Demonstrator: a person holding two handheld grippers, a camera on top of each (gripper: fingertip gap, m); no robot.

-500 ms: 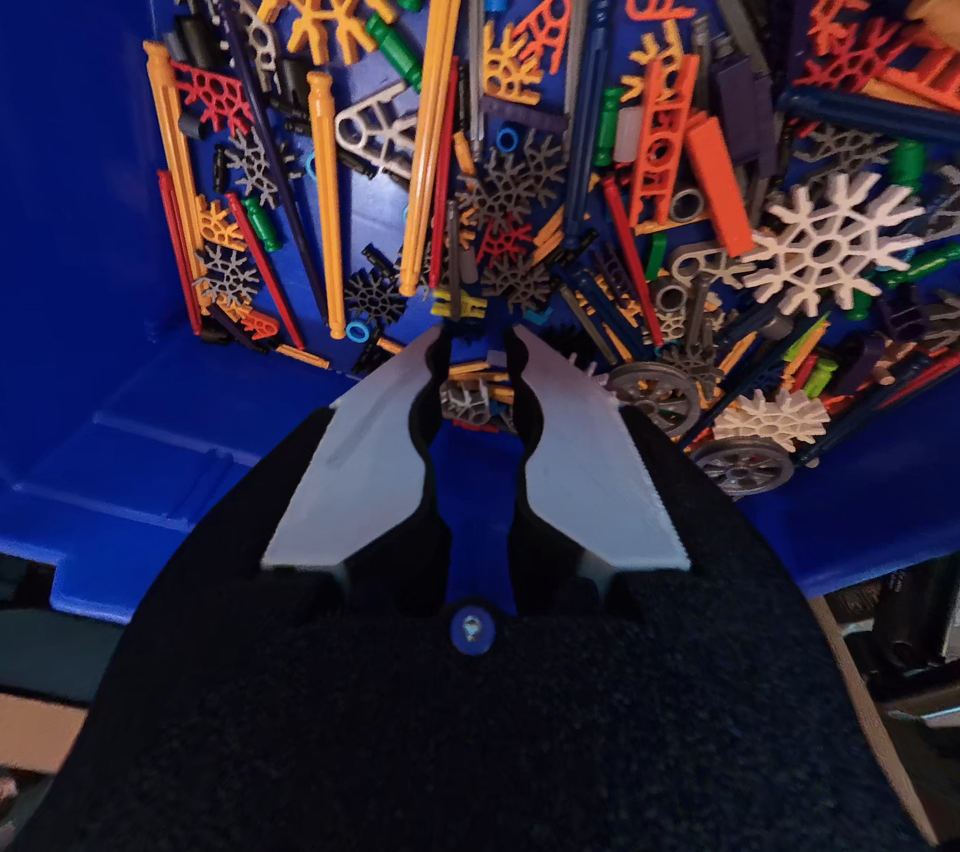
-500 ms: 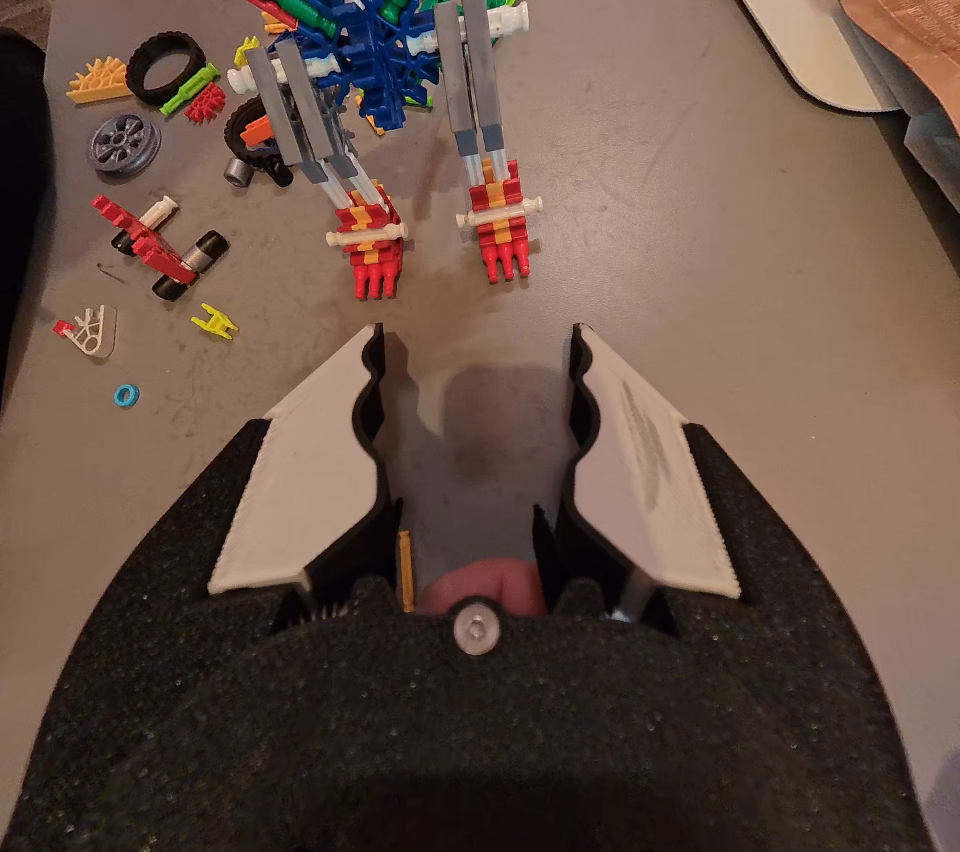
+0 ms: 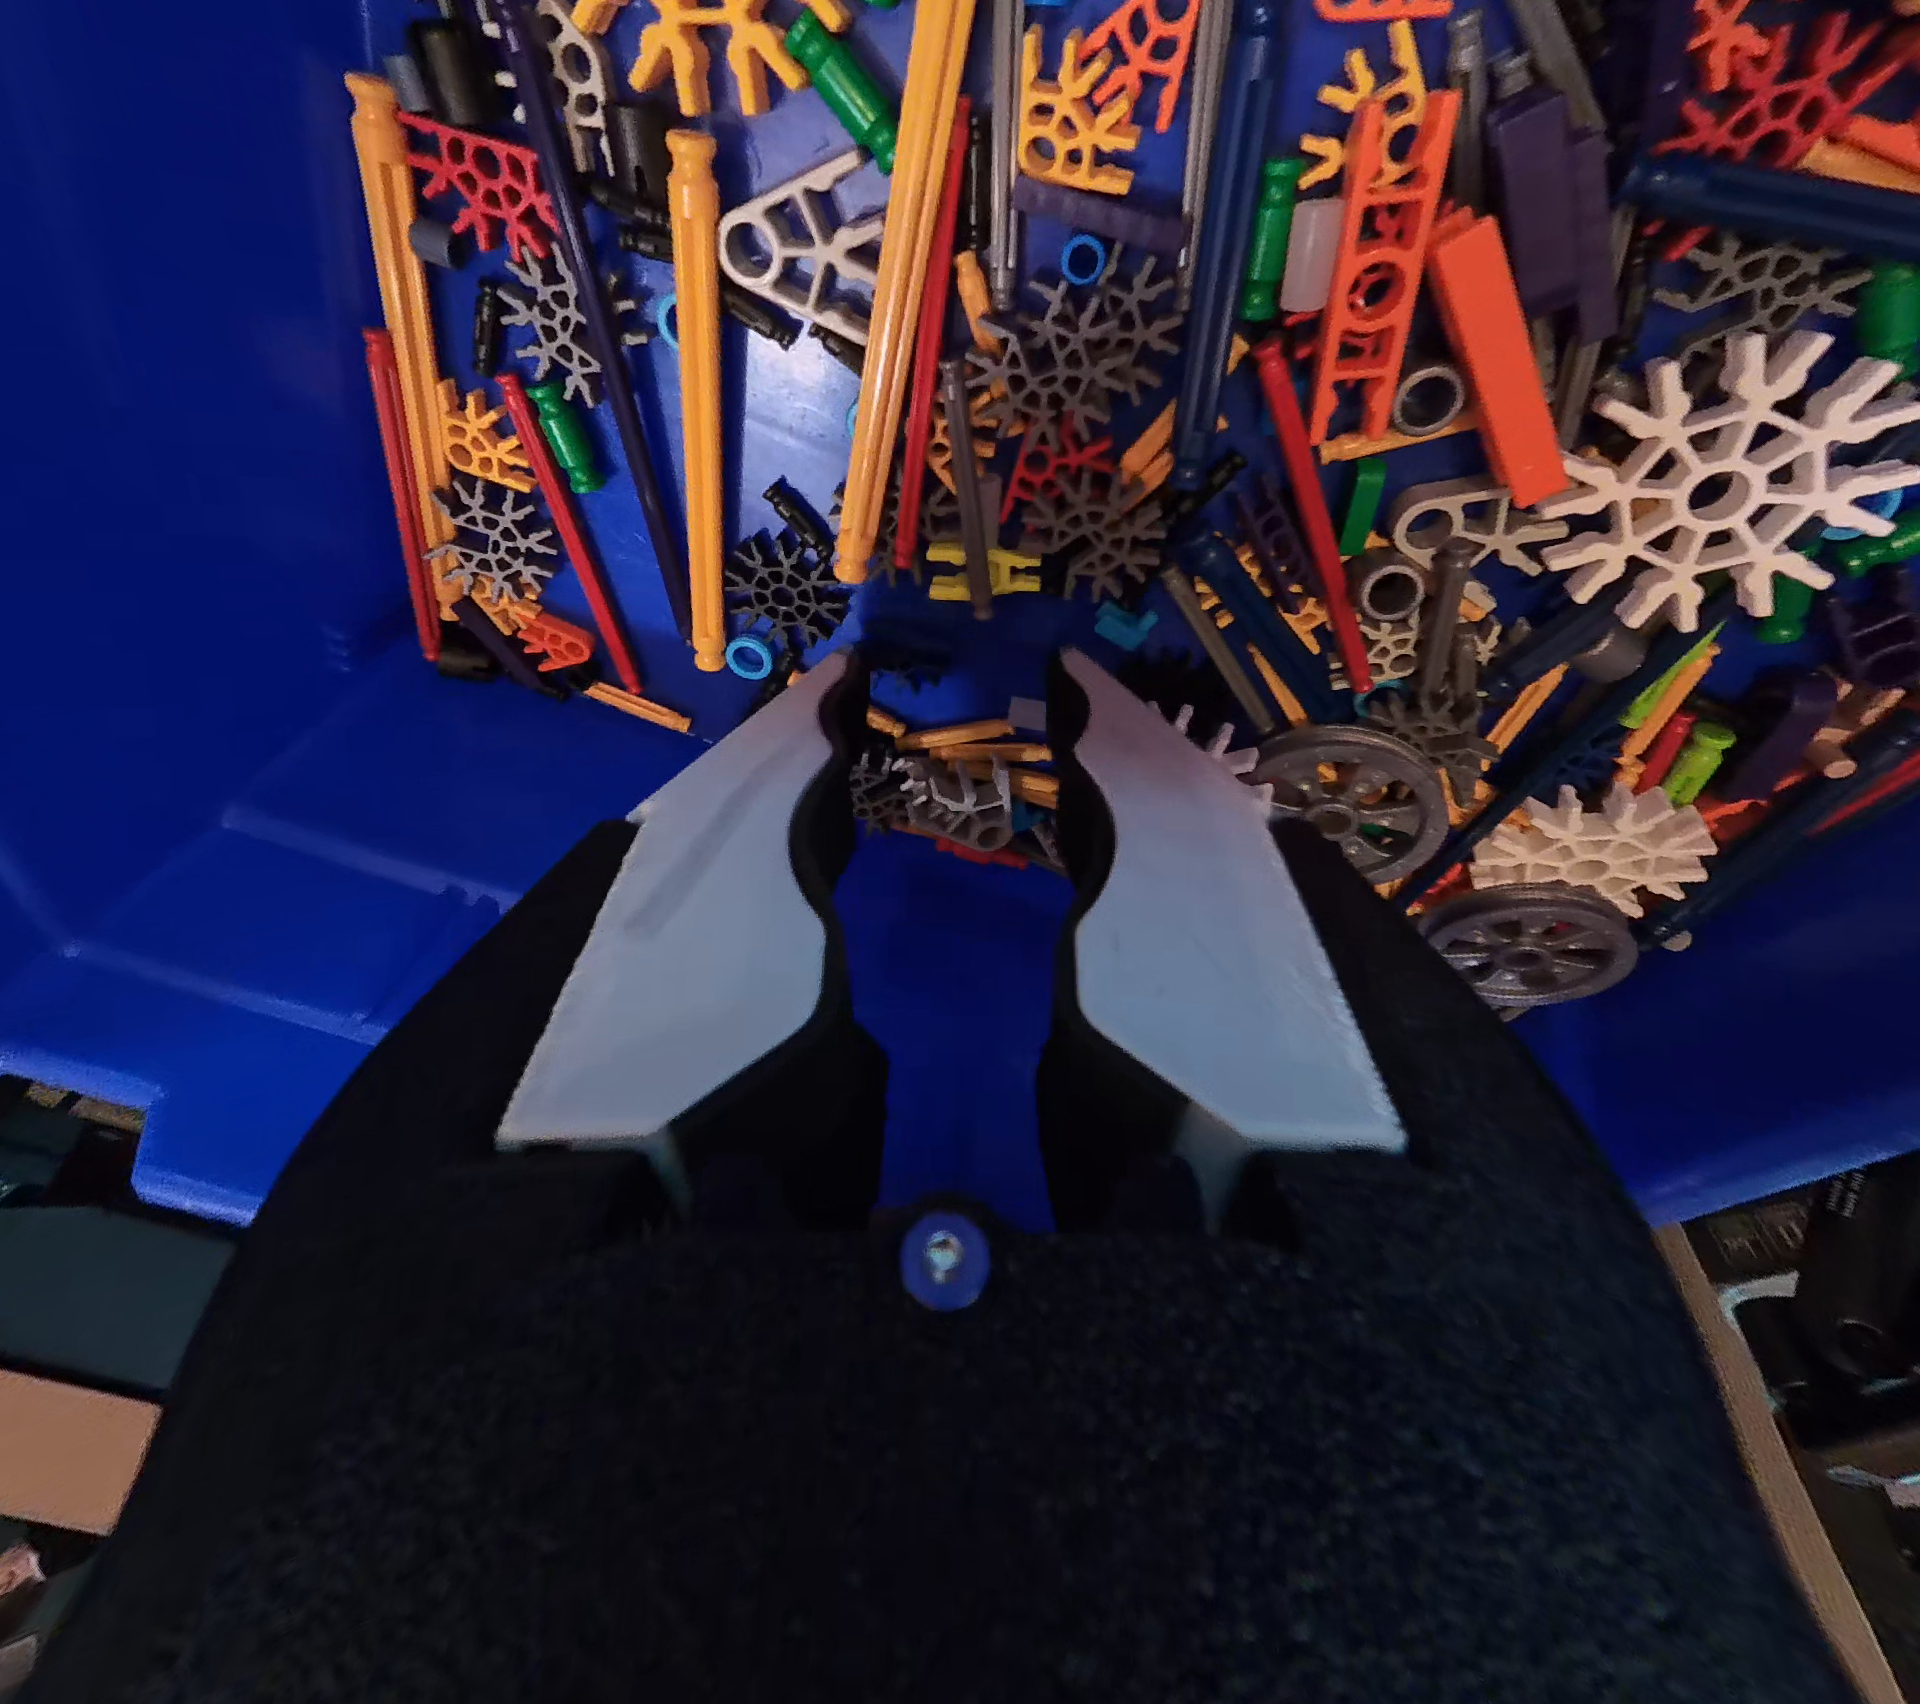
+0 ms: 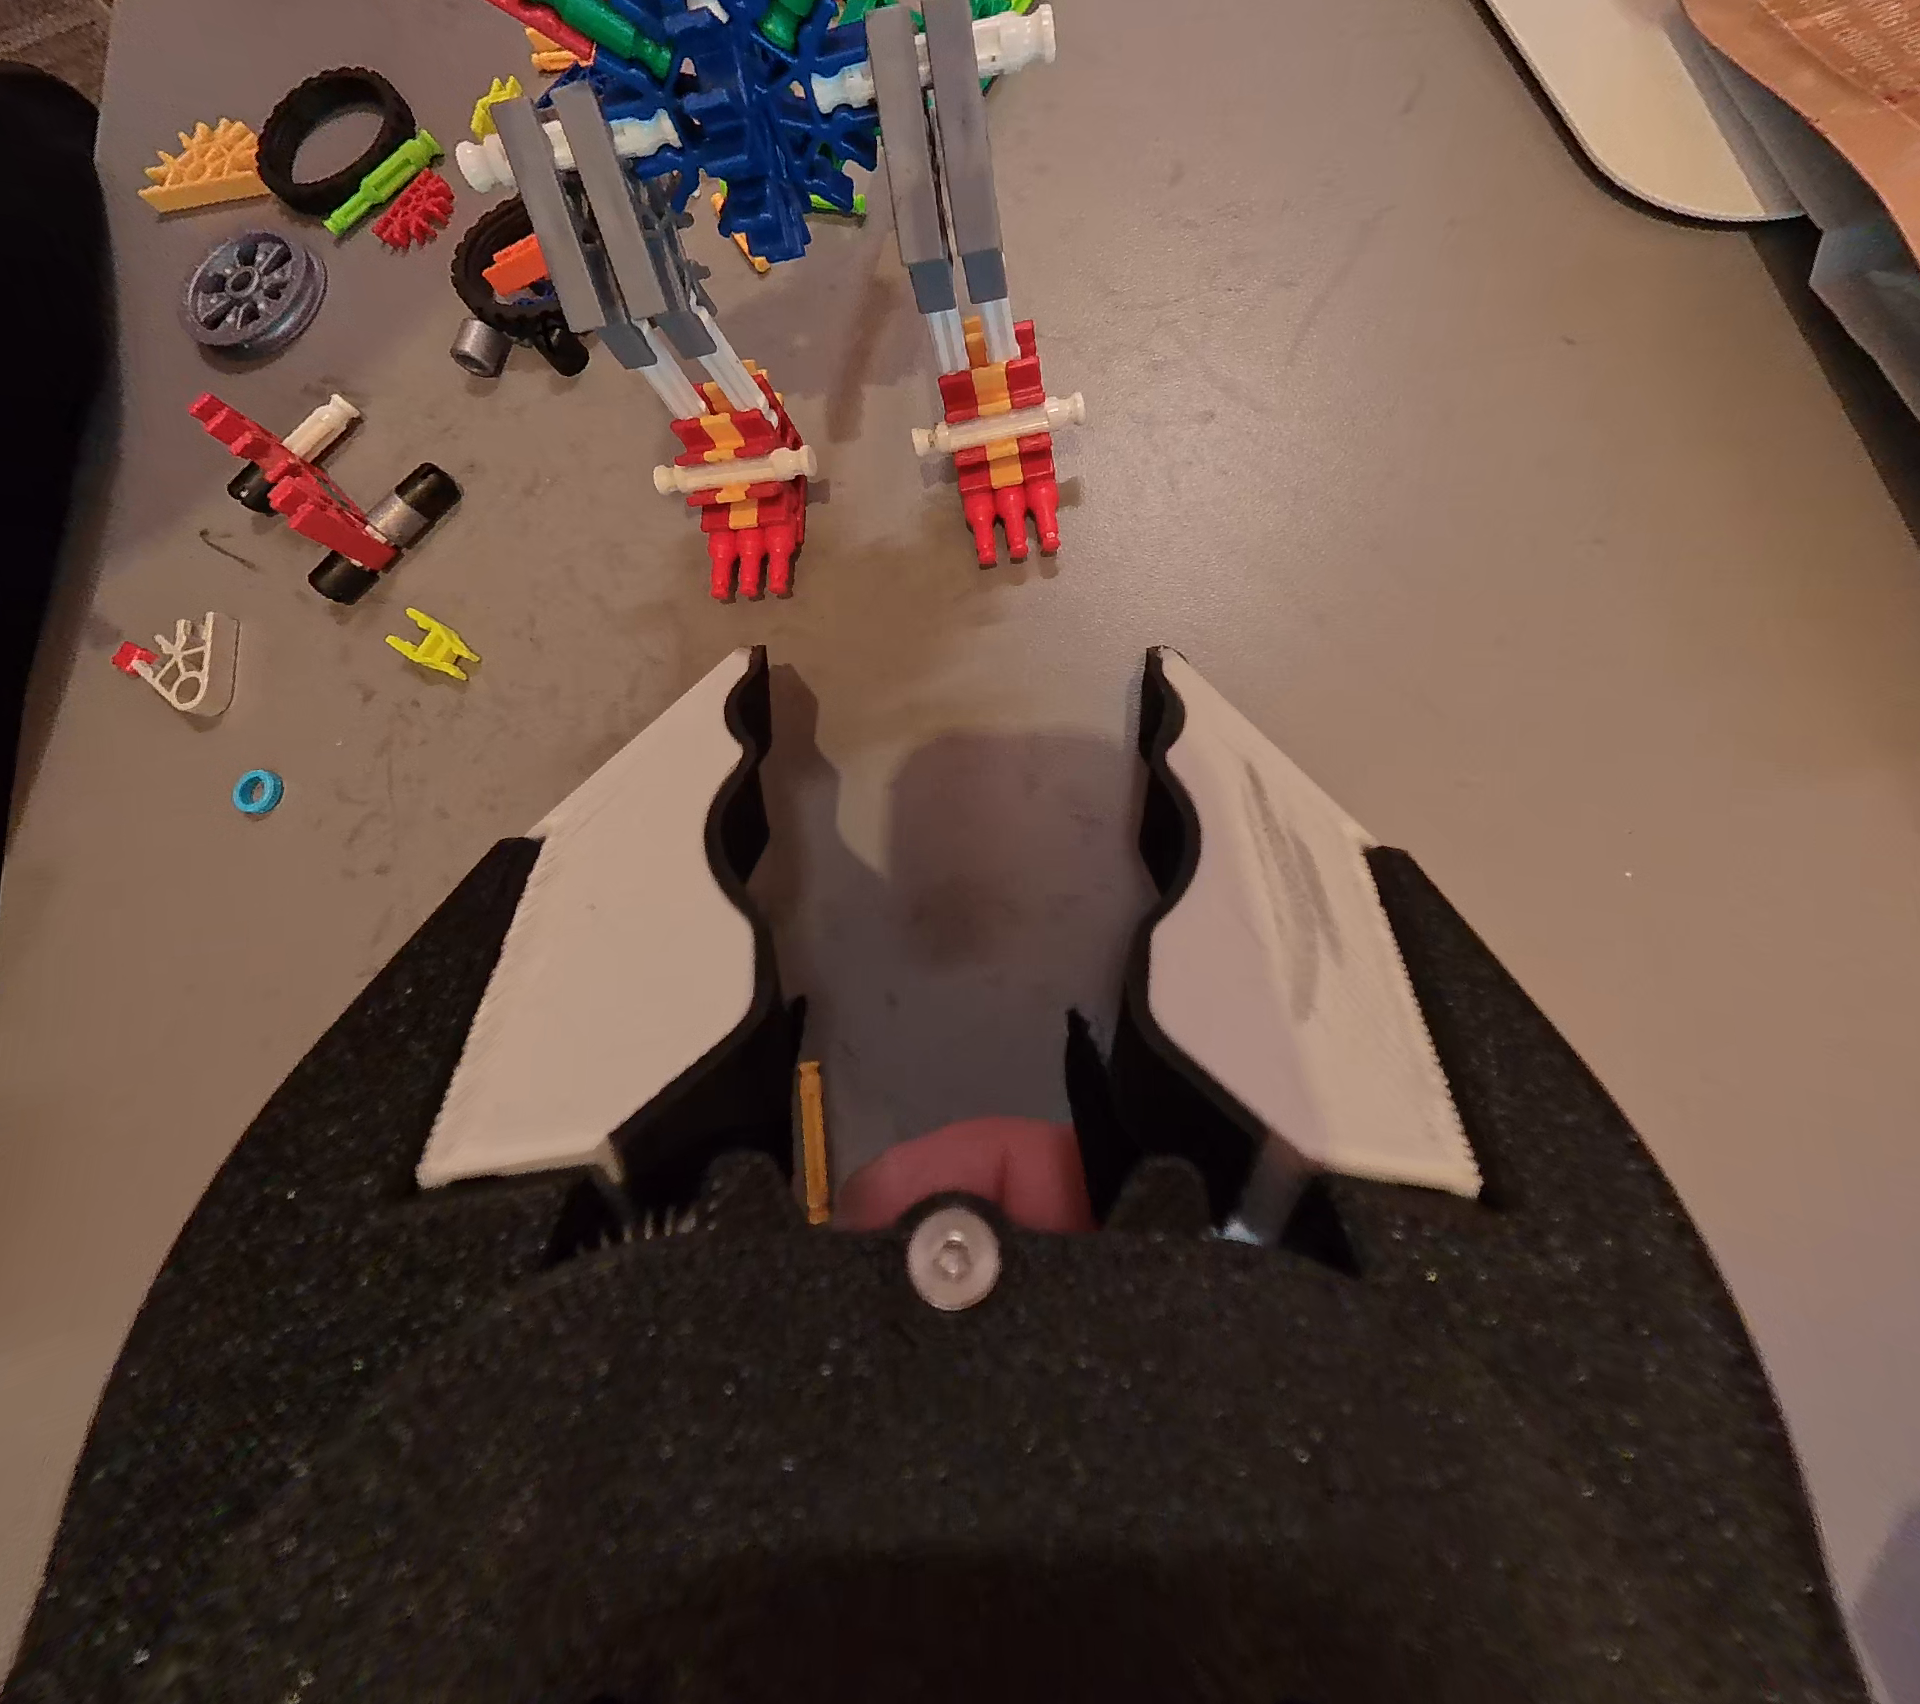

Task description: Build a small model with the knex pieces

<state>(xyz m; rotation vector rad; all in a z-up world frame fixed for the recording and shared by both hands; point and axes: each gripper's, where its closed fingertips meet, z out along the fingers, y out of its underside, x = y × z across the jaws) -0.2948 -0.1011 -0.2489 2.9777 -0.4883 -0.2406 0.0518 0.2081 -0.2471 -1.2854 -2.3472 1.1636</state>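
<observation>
Left wrist view: left gripper [image 3: 951,678], jaws parted and empty, hangs over a blue bin [image 3: 187,407] of rods and connectors. Right gripper [image 4: 956,667], released, hovers over the counter [image 4: 1403,615] near a model [image 4: 748,127].

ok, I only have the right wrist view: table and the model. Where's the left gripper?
Observer: The left gripper is over a blue bin full of loose building pieces.
Operator: Open or shut?
Observer: Open, with a moderate gap and nothing between the fingers.
Operator: What's nearest the tips?
Observer: A grey connector lying among yellow rods shows in the gap just behind the tips. I can't tell whether they touch it.
Operator: Anything bigger close by?
Observer: A grey wheel lies just right of the right finger.
</observation>
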